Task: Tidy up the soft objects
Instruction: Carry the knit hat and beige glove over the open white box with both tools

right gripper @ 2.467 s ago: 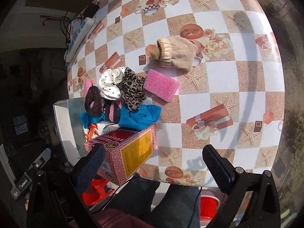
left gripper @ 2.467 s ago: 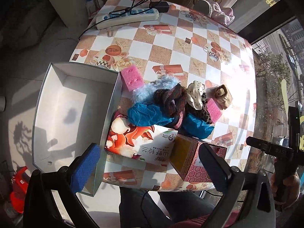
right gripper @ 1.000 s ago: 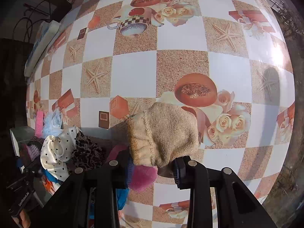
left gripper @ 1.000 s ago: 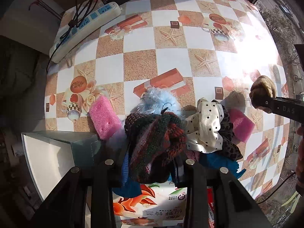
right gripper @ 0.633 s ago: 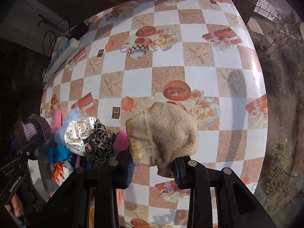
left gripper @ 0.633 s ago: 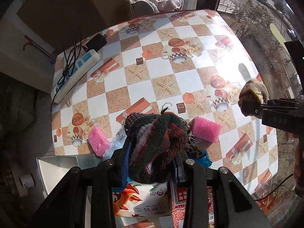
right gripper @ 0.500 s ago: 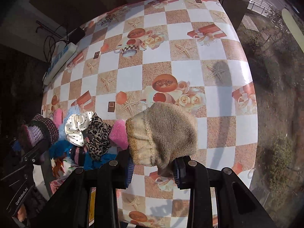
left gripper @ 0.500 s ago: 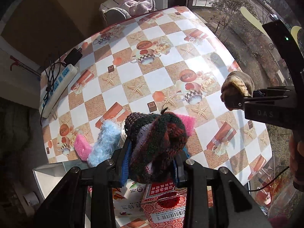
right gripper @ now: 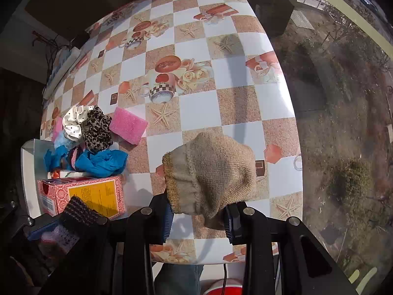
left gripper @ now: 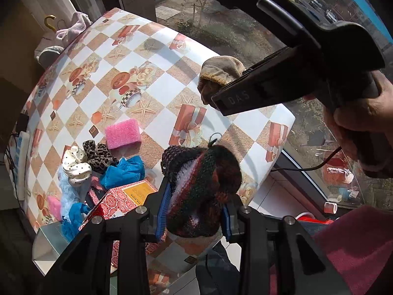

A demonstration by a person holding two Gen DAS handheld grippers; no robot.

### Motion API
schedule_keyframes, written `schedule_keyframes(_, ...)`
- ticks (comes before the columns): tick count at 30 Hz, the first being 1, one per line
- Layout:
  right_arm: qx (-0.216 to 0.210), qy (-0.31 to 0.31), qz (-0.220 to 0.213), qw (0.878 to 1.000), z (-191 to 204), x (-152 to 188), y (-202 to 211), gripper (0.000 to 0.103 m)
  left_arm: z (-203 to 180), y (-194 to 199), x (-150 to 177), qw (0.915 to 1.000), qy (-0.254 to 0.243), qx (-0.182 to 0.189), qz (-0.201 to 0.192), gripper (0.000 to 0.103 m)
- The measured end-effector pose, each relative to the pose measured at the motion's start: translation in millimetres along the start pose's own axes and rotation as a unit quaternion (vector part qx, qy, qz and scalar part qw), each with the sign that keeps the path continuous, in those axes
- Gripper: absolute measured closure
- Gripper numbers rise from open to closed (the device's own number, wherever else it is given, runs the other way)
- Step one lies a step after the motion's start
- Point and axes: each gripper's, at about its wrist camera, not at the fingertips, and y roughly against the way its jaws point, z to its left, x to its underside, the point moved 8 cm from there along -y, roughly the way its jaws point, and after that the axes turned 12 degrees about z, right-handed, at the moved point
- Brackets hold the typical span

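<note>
My left gripper point(left gripper: 195, 215) is shut on a dark striped knit sock point(left gripper: 201, 191), held high above the table's near edge. My right gripper point(right gripper: 199, 221) is shut on a beige knit sock point(right gripper: 211, 172), also lifted; that sock shows in the left wrist view point(left gripper: 221, 73). On the checkered table point(right gripper: 203, 108) lie a pink sponge point(right gripper: 128, 125), a white dotted scrunchie point(right gripper: 73, 121), a leopard scrunchie point(right gripper: 97, 129), blue cloth point(right gripper: 103, 161) and a pale blue fluffy piece point(left gripper: 71, 191). A second pink sponge point(left gripper: 54, 204) lies further left.
A red patterned carton point(right gripper: 83, 194) and a white tissue pack stand near the front edge beside an open grey box point(right gripper: 28, 172). A power strip point(right gripper: 61, 68) lies at the far left. The table's right edge borders a window point(right gripper: 343, 98).
Both grippers have risen and swung right, carrying their socks higher above the table. The right gripper now sits close in front of the left camera.
</note>
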Motion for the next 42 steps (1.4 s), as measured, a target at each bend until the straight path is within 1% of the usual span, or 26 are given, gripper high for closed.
schedule_keyframes(3,0.007,0.015,0.011,1.000,12.2,27.2,-9.5,0.068,1.2,-6.4,30.9,1.0000,0.000,0.004,0.007,0.065)
schedule_keyframes(5,0.008,0.023,0.021,0.999,23.5,45.2,-17.7,0.068,9.4,-10.0,54.7,0.9999,0.010,0.007,0.008,0.065)
schedule_keyframes(8,0.007,0.031,0.037,0.999,45.1,76.3,-31.1,0.068,21.1,-10.6,92.3,0.9995,0.022,0.021,0.004,0.066)
schedule_keyframes(11,-0.008,0.043,0.052,0.998,76.2,107.7,-42.9,0.068,33.6,-7.8,131.0,0.9997,0.024,-0.001,0.001,0.067)
schedule_keyframes(14,-0.012,0.064,0.065,0.996,107.8,134.1,-53.3,0.068,48.8,-4.0,163.3,0.9993,0.035,0.000,-0.009,0.067)
schedule_keyframes(16,-0.019,0.075,0.073,0.994,129.4,147.7,-58.8,0.068,61.5,-1.0,178.3,0.9984,0.053,0.001,-0.018,0.067)
schedule_keyframes(18,-0.025,0.090,0.079,0.993,150.2,157.3,-61.9,0.068,79.4,0.0,194.1,0.9964,0.082,-0.004,-0.022,0.067)
schedule_keyframes(21,-0.022,0.129,0.076,0.989,183.2,162.9,-59.3,0.068,108.9,-2.2,218.1,0.9906,0.134,-0.023,-0.018,0.067)
schedule_keyframes(23,-0.014,0.160,0.069,0.985,206.1,160.5,-53.3,0.068,128.8,-4.0,234.7,0.9839,0.175,-0.036,-0.013,0.067)
schedule_keyframes(25,-0.014,0.185,0.060,0.981,229.7,154.3,-46.0,0.068,149.2,-6.6,253.0,0.9740,0.221,-0.049,-0.008,0.067)
schedule_keyframes(28,-0.016,0.223,0.043,0.974,270.5,144.0,-34.4,0.068,177.6,-9.8,282.3,0.9559,0.287,-0.065,-0.001,0.067)
schedule_keyframes(32,-0.019,0.275,0.034,0.961,326.9,135.1,-25.0,0.068,203.1,-13.7,317.5,0.9292,0.364,-0.065,0.005,0.067)
schedule_keyframes(35,-0.016,0.311,0.035,0.950,361.5,133.1,-22.9,0.068,216.1,-16.9,340.4,0.9101,0.409,-0.064,0.008,0.067)
schedule_keyframes(38,-0.009,0.339,0.040,0.940,387.7,134.4,-25.6,0.068,222.7,-21.2,359.0,0.8935,0.445,-0.056,0.008,0.067)
schedule_keyframes(42,-0.004,0.360,0.051,0.932,413.1,131.5,-33.1,0.068,226.4,-26.6,378.6,0.8760,0.480,-0.049,0.010,0.067)
